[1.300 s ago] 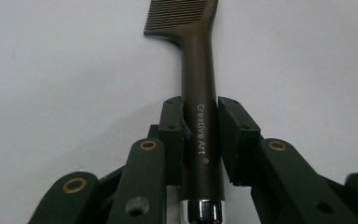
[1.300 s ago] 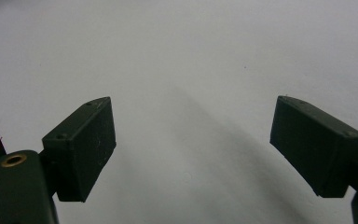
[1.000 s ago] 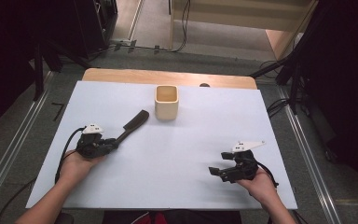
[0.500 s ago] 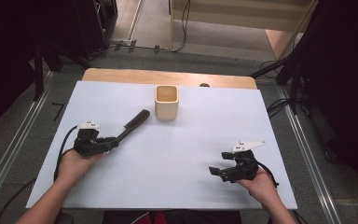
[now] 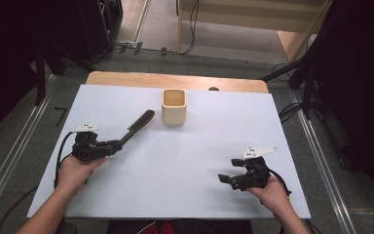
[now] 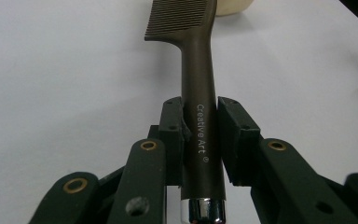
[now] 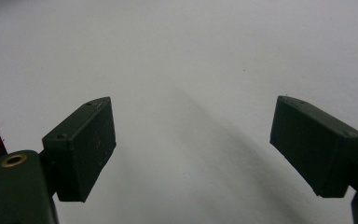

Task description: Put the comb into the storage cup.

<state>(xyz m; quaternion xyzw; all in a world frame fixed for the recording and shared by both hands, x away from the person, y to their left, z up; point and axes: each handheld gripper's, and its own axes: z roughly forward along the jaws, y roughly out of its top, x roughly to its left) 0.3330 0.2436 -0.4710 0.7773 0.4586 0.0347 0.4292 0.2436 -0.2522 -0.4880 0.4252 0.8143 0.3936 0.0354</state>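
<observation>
A dark brown comb [image 5: 137, 125] lies slanted across the white table top [image 5: 214, 141], its toothed end toward a small square wooden cup [image 5: 174, 106]. My left gripper [image 5: 115, 145] is shut on the comb's handle. In the left gripper view both pads press the handle of the comb [image 6: 197, 70], which reads "Creative Art", at my left gripper [image 6: 200, 114]. The cup's base [image 6: 233, 5] sits just beyond the teeth. My right gripper [image 5: 225, 178] rests at the front right, open and holding nothing. The right gripper [image 7: 191, 135] has its jaws wide apart over the bare table.
The white sheet covers a wooden table whose far edge [image 5: 175, 80] is exposed. Dark floor, cables and metal rails [image 5: 9, 161] surround the table. A cable [image 5: 61, 156] loops from the left gripper.
My left hand has shifted slightly to the left with the comb still in its grip. The right hand has not moved.
</observation>
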